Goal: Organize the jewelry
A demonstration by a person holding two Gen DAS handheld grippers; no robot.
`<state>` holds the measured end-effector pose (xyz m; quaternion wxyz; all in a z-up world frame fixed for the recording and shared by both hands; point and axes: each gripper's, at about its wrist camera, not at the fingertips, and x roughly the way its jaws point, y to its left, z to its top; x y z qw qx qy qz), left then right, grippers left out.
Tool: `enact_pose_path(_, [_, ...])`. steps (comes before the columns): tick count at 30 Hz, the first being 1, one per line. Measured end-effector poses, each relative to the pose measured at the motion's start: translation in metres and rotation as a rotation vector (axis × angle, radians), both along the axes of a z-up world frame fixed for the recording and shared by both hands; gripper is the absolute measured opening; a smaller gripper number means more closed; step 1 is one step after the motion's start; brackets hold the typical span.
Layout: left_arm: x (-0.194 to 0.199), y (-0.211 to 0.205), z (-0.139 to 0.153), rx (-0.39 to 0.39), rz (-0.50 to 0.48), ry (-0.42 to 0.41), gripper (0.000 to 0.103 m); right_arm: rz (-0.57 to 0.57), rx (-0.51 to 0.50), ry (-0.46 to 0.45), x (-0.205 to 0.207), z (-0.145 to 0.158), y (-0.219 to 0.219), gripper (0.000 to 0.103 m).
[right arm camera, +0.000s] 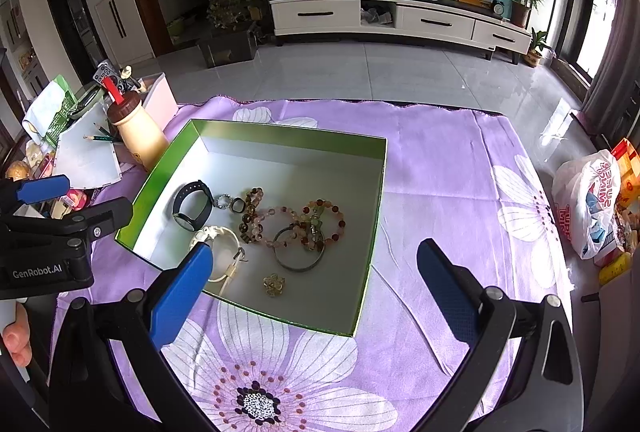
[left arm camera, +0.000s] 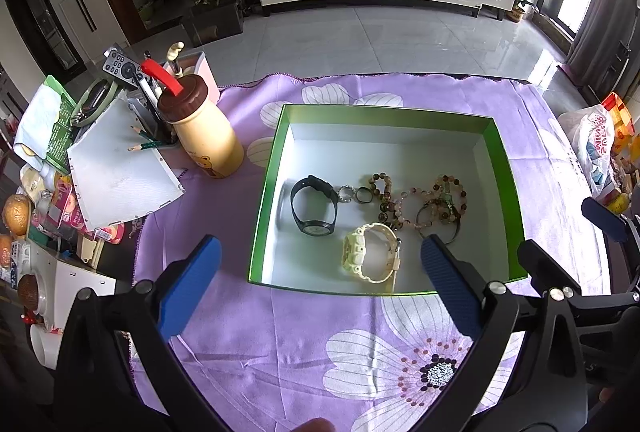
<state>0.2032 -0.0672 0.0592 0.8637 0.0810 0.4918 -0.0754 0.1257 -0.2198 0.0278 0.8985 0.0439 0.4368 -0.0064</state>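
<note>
A green box (left arm camera: 262, 192) (right arm camera: 374, 208) with a white inside sits on the purple flowered cloth (left arm camera: 280, 344) (right arm camera: 440, 168). In it lie a black watch (left arm camera: 314, 206) (right arm camera: 192, 210), a cream watch (left arm camera: 370, 252) (right arm camera: 224, 250), two rings (left arm camera: 354, 194) (right arm camera: 230, 202), beaded bracelets (left arm camera: 436, 204) (right arm camera: 296, 222), a metal bangle (right arm camera: 299, 252) and a gold brooch (right arm camera: 273, 285). My left gripper (left arm camera: 320, 252) is open and empty above the box's near edge. My right gripper (right arm camera: 316, 260) is open and empty over the box's near right part.
A cream bottle with a brown cap and red strap (left arm camera: 200, 128) (right arm camera: 136, 136), a pencil holder, papers (left arm camera: 116, 176) and clutter stand left of the cloth. A plastic bag (left arm camera: 596, 148) (right arm camera: 592, 200) lies at the right edge.
</note>
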Motion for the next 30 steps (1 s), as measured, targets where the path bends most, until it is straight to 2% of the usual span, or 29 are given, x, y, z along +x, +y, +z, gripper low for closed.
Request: enact_pose_path(30, [0.0026,-0.0008,-0.0033,-0.010,0.017,0.010,0.101,-0.008,0.004,0.003,0.0018,-0.0011,0.0028,0.102])
